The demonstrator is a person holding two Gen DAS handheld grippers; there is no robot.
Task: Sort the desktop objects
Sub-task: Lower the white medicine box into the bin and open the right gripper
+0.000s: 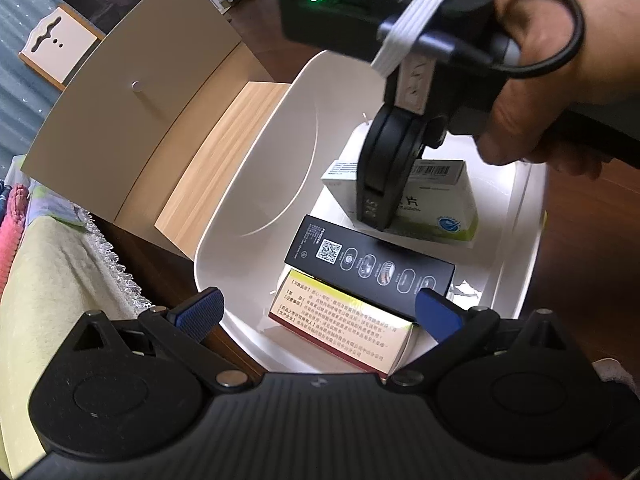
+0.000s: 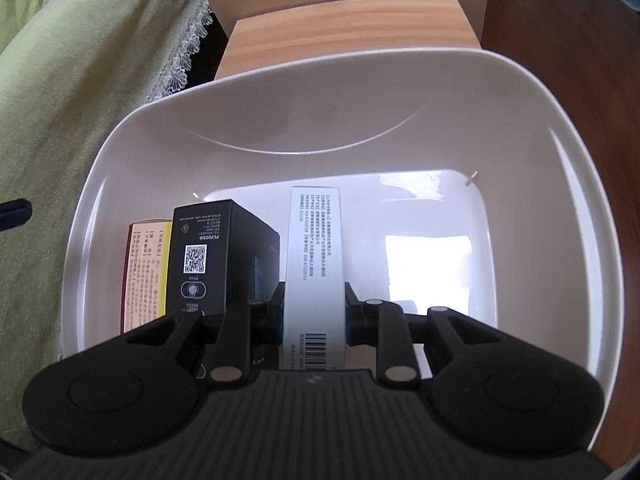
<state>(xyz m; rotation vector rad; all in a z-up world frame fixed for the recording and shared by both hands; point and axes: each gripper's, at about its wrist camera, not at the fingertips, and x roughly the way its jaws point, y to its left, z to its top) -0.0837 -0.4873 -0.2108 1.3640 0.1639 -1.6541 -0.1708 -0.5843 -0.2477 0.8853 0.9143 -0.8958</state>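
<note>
A white plastic bin point(image 1: 248, 184) point(image 2: 320, 100) holds a black box point(image 1: 372, 272) point(image 2: 216, 256) that leans on a yellow-and-red box point(image 1: 340, 324) point(image 2: 146, 272). My right gripper point(image 2: 315, 312) point(image 1: 378, 216), held in a person's hand point(image 1: 552, 92), is shut on a white box with green trim and a barcode point(image 2: 316, 248) point(image 1: 444, 200). It holds that box inside the bin, next to the black box. Near the bin's front rim my left gripper point(image 1: 320, 312) hovers open, with nothing pressed between its blue pads point(image 1: 200, 308).
A light wooden drawer unit point(image 1: 120, 120) point(image 2: 344, 36) stands right behind the bin. A green cloth with a lace edge point(image 1: 52, 280) point(image 2: 80, 120) lies along one side. Dark wooden tabletop point(image 1: 580, 240) point(image 2: 560, 40) shows on the other side.
</note>
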